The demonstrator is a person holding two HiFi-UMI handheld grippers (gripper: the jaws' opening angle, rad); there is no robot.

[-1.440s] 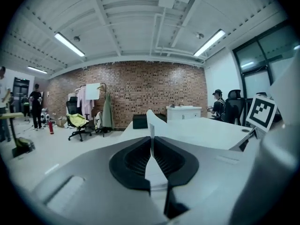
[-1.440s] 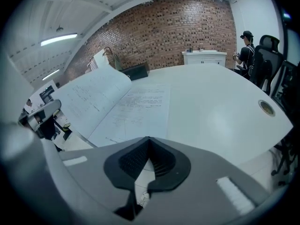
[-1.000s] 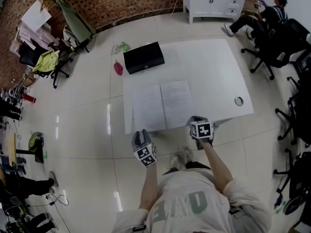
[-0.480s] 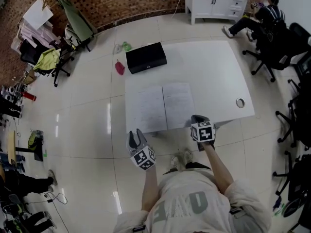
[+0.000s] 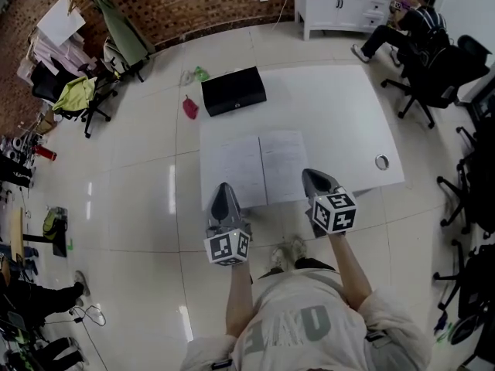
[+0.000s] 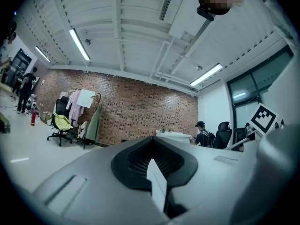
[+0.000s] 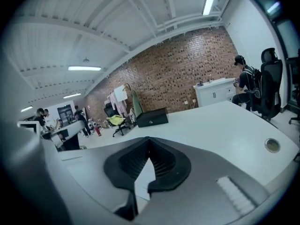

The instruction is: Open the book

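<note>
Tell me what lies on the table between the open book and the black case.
Nothing: in the head view, only bare white tabletop separates the book from the black case.

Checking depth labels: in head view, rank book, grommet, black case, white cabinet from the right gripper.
1. Book, just left of right gripper.
2. Grommet, right.
3. Black case, far left.
4. White cabinet, far wall.

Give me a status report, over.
Left gripper just closed, empty; right gripper shut, empty. White paper book lies open on white table. Black rectangular box at far corner, not in way.
</note>
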